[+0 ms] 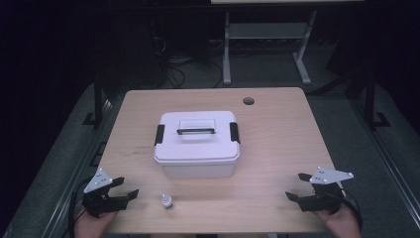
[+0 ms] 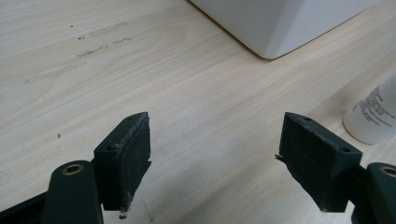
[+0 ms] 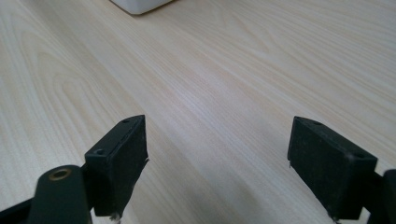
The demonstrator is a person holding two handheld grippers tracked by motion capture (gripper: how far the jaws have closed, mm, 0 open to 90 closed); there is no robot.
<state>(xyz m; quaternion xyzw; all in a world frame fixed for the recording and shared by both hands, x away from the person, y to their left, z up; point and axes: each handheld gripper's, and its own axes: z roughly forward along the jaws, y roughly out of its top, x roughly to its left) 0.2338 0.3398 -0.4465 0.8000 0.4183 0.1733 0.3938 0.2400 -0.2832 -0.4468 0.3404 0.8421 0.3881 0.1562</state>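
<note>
A white lidded box [image 1: 197, 143] with black side latches and a top handle stands mid-table; its corner [image 2: 275, 25] rises ahead in the left gripper view, and a small part [image 3: 140, 5] shows at the top of the right gripper view. A small white bottle [image 1: 167, 201] stands near the front edge and appears at the right edge [image 2: 373, 116] of the left gripper view. My left gripper [image 1: 127, 187] rests at the front left, open and empty [image 2: 215, 154], left of the bottle. At the front right, my right gripper [image 1: 296, 186] is open over bare wood [image 3: 217, 158].
The light wood table [image 1: 277, 139] has a round cable hole [image 1: 248, 101] at the back right. A second table's metal legs [image 1: 302, 59] stand beyond, with cables [image 1: 171, 69] on the dark floor. Faint scuff marks [image 2: 93, 42] lie left of the box.
</note>
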